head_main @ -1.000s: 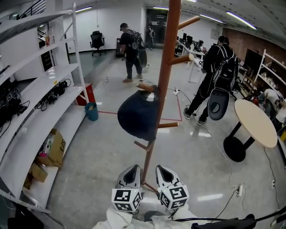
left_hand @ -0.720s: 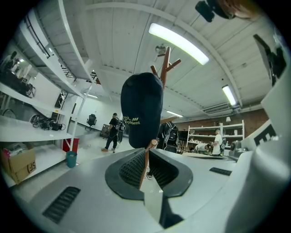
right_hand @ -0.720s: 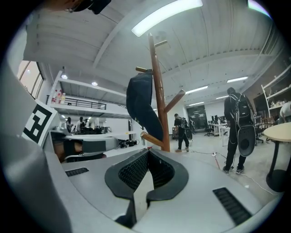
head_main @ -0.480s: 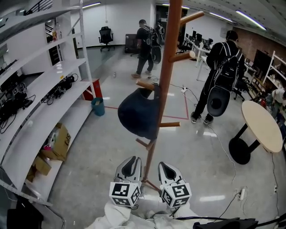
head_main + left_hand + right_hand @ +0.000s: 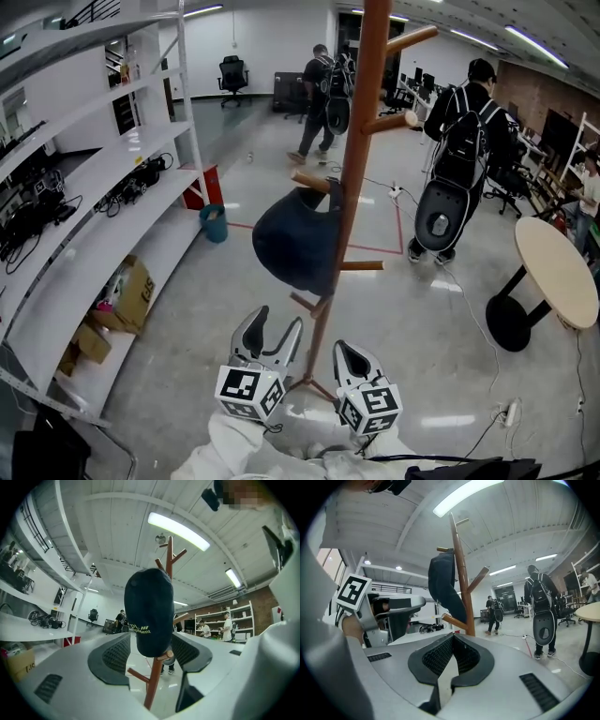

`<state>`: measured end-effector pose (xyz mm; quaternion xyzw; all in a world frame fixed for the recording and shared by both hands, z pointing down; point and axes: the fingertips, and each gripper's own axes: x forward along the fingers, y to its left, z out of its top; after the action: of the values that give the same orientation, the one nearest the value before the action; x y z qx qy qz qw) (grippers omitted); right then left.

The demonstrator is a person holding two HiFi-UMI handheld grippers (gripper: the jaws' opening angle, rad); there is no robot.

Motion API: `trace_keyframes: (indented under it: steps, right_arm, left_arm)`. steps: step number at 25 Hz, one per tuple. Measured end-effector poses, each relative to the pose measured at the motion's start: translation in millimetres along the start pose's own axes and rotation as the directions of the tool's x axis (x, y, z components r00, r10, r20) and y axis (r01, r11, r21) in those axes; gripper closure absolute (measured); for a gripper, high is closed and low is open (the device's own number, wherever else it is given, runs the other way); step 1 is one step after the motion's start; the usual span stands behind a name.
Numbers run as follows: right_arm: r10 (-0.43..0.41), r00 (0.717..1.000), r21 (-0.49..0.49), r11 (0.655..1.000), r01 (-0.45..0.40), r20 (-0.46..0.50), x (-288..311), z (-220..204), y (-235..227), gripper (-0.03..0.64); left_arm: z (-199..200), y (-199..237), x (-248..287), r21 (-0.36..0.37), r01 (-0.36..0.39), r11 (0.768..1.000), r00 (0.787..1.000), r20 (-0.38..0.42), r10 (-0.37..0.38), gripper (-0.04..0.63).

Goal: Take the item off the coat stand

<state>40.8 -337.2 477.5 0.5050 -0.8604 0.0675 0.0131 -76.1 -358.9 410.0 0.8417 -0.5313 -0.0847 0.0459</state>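
Observation:
A dark navy cap point(image 5: 295, 239) hangs on a short peg of the brown wooden coat stand point(image 5: 361, 141), about halfway up the pole. My left gripper point(image 5: 274, 326) is low in front of the stand's foot, below the cap and apart from it. Its jaws are opening and nothing lies between them. In the left gripper view the cap point(image 5: 149, 611) and the pole point(image 5: 152, 686) show beyond the spread jaws of the left gripper point(image 5: 149, 651). My right gripper point(image 5: 347, 352) sits beside it to the right, shut and empty, with the cap point(image 5: 443, 585) up ahead of it.
White shelving point(image 5: 94, 216) with cables and a cardboard box point(image 5: 131, 295) runs along the left. A teal bin point(image 5: 214, 223) stands behind the stand. A round table point(image 5: 558, 272) is at the right. Two people point(image 5: 464, 159) with backpacks walk beyond. A power strip point(image 5: 511, 411) lies on the floor.
The left gripper's jaws have gone from shut to open, and that gripper has lifted a little to the left. The people behind have walked to the right. The right gripper has hardly moved.

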Motion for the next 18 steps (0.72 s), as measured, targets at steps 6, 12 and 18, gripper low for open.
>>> trace_keyframes:
  steps: [6, 12, 18]
  right_arm:
    - [-0.008, 1.000, -0.001, 1.000, 0.008, 0.006, 3, 2, -4, 0.607]
    - [-0.016, 1.000, 0.003, 1.000, 0.016, 0.004, 4, 1, -6, 0.607]
    - [-0.024, 1.000, 0.004, 1.000, 0.024, 0.010, 8, 5, -9, 0.607]
  left_arm:
    - [37, 18, 15, 0.037, -0.004, 0.999, 0.997, 0.074, 0.001, 0.319]
    - [63, 30, 28, 0.045, 0.009, 0.999, 0.992, 0.129, -0.015, 0.285]
    - [79, 40, 51, 0.118, 0.038, 0.992, 0.992, 0.115, -0.052, 0.245]
